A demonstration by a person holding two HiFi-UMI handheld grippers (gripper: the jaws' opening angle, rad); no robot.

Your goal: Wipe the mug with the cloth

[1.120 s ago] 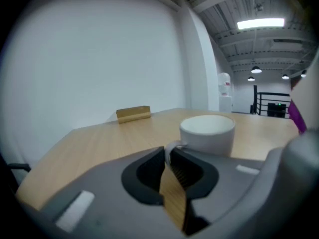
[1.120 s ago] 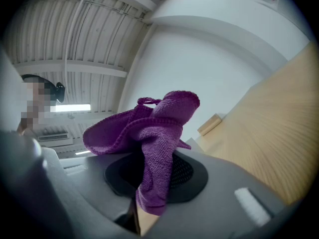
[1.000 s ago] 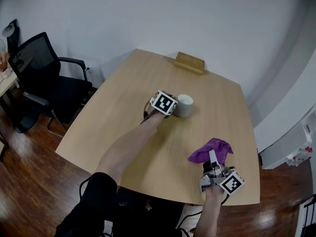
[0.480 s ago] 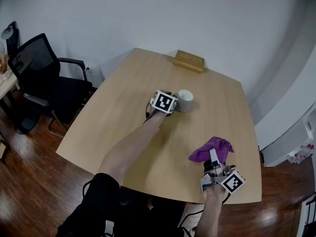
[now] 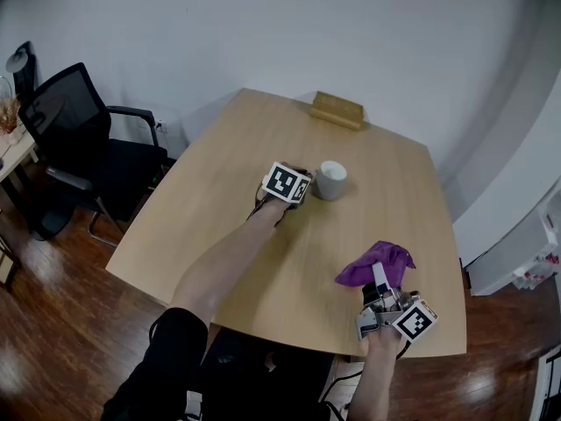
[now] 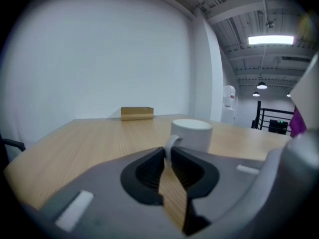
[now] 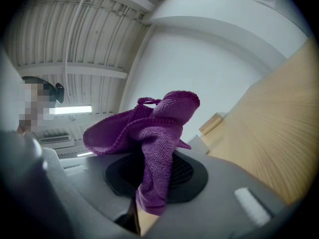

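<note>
Left gripper [image 6: 167, 156], jaws just closing, seemingly pinches the mug [image 6: 192, 133] by its handle; right gripper [image 7: 149, 185] clamps the cloth [image 7: 159, 121].

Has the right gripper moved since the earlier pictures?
No. The right gripper, shut on the purple cloth, keeps its place against the table's near edge.

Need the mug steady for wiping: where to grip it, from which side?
The handle, coming level from the left in the head view: the mug stands upright and its thin loop sticks out that way.
</note>
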